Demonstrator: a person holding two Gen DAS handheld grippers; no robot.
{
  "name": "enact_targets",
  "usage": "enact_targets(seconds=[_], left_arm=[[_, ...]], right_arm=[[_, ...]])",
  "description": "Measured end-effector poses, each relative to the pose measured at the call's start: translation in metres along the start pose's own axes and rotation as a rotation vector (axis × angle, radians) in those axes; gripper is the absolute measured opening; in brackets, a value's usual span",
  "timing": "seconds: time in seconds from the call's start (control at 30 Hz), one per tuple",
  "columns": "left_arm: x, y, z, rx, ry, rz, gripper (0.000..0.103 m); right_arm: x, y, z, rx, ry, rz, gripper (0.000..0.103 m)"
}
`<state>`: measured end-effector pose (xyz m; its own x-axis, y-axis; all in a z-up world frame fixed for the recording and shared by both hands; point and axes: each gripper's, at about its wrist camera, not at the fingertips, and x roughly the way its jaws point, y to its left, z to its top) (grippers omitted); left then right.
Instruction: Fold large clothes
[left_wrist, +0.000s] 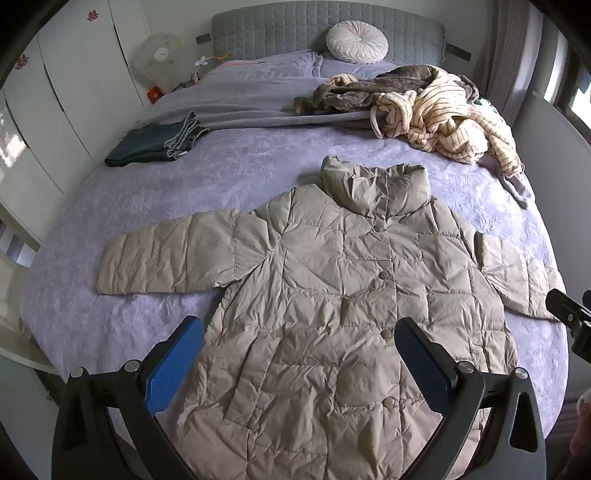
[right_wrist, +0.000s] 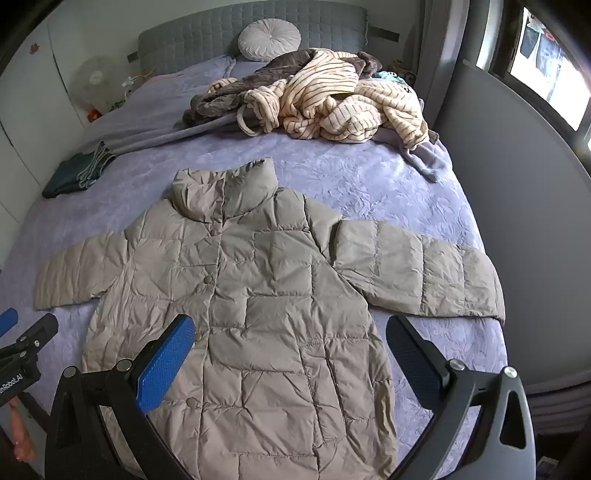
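My left claw (left_wrist: 299, 328) and right claw (right_wrist: 291, 326) both hang spread, gripping nothing, above the padded jacket (left_wrist: 332, 295), which lies flat, buttoned and sleeves out at centre frame on the bed (left_wrist: 147, 206). Folded jeans (left_wrist: 155, 142) lie upper left, a heap of striped clothes (left_wrist: 443, 110) upper right. Bare bedspread borders the jacket's sleeves.
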<state>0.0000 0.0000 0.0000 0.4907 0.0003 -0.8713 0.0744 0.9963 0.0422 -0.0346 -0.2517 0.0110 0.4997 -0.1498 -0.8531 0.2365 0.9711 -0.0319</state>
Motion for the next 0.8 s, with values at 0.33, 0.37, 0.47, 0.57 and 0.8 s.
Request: enact_targets(seconds=[0.33, 0.37, 0.47, 0.57, 0.8], left_arm=[[0.0001, 0.0002, 0.0000, -0.002, 0.000, 0.000, 0.103], [0.0001, 0.0001, 0.0000, -0.001, 0.000, 0.000, 0.103], [0.0001, 0.0001, 0.0001, 0.000, 0.000, -0.001, 0.103], [0.0001, 0.0002, 0.0001, 0.000, 0.000, 0.000, 0.103], [0.0002, 0.0003, 0.0002, 0.000, 0.000, -0.001, 0.103]], right_arm=[[-0.0002, -0.0006, -0.0001, 0.005, 0.000, -0.001, 0.103], [-0.0001, -0.0006, 0.0000, 0.005, 0.001, -0.001, 0.103], [-0.0005, -0.0019, 0.0000, 0.005, 0.002, -0.001, 0.103], [-0.0007, -0.0019, -0.0001, 0.004, 0.001, -0.001, 0.103], [-0.0005, -0.0024, 0.0002, 0.006, 0.002, 0.001, 0.103]])
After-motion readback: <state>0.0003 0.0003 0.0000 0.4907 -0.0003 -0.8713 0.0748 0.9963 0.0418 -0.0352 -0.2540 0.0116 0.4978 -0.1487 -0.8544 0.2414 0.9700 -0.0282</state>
